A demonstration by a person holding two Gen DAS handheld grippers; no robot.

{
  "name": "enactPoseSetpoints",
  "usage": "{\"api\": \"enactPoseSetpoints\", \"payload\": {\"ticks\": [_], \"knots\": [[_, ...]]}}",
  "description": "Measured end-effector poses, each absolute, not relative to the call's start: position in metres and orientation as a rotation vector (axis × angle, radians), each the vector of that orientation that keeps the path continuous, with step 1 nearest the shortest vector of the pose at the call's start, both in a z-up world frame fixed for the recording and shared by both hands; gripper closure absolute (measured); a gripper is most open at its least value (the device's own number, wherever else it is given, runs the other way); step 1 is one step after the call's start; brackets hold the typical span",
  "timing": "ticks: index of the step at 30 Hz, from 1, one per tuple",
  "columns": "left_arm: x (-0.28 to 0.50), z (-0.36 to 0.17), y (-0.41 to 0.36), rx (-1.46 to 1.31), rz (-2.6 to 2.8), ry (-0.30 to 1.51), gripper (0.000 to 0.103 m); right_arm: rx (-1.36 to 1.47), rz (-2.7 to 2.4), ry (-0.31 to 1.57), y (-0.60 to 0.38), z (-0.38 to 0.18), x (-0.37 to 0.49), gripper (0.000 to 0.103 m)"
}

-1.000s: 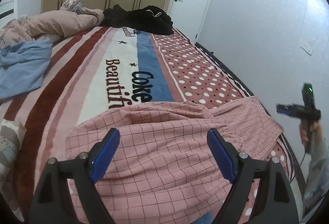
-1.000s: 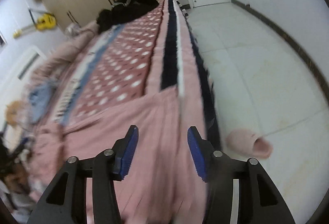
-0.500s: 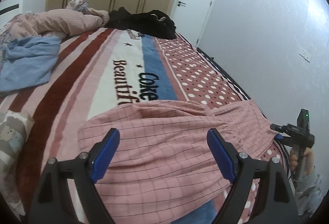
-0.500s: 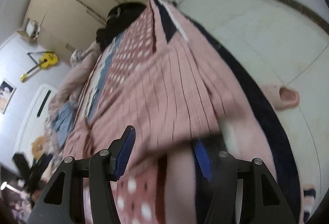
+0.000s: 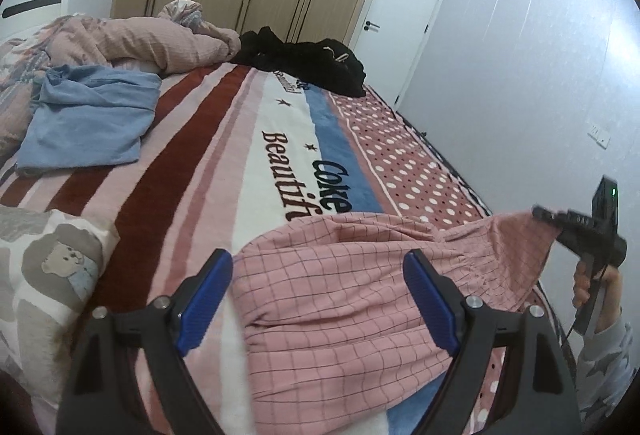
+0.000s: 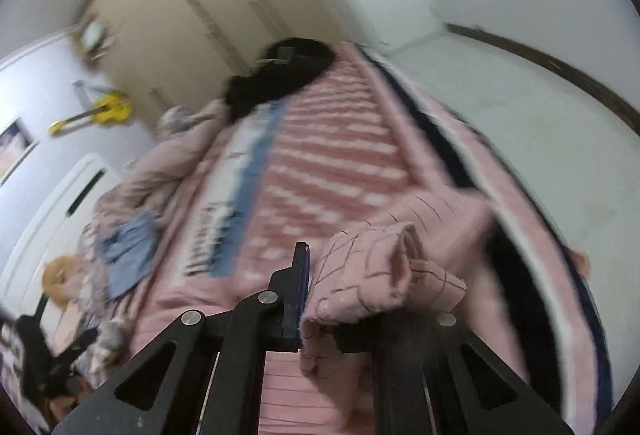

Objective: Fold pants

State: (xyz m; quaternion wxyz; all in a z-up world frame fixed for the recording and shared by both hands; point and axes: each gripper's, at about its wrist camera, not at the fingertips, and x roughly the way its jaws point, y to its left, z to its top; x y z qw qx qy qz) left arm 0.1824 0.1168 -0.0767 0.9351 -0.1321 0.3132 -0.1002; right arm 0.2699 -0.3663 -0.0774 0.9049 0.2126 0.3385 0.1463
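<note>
Left hand-held gripper (image 5: 316, 299) jaws wide apart, right hand-held gripper (image 6: 316, 287) just clamped on cloth, raised

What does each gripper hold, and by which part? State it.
The right gripper has just closed on a waistband corner of the pink checked pants. The left gripper is open, holding nothing.

the right tongs (image 6: 308, 291) have just closed on a bunched fold of the pink checked pants (image 6: 380, 267), which spills over their right side and hides the right finger. beyond the tongs the blurred bed (image 6: 320, 163) runs away to a black heap of clothes (image 6: 280, 75), with a blue garment (image 6: 128, 251) to their left. a yellow guitar (image 6: 100, 111) hangs on the wall, far left of the tongs.
</note>
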Motion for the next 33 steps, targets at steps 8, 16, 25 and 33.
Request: {"api": "enactPoseSetpoints", "payload": {"ticks": [8, 16, 25, 33], "knots": [[0.168, -0.081, 0.151, -0.299, -0.21, 0.631, 0.017, 0.197, 0.693, 0.722, -0.177, -0.05, 0.262, 0.098], [0.161, -0.092, 0.168, -0.321, -0.197, 0.65, 0.017, -0.16, 0.916, 0.939, -0.069, -0.136, 0.213, 0.097], [0.173, -0.086, 0.129, -0.266, -0.261, 0.673, 0.016, -0.172, 0.971, 0.939, -0.09, -0.142, 0.186, 0.069], [0.188, -0.086, 0.043, -0.104, -0.403, 0.725, 0.014, -0.121, 0.791, 0.794, -0.178, -0.103, 0.172, 0.061]]}}
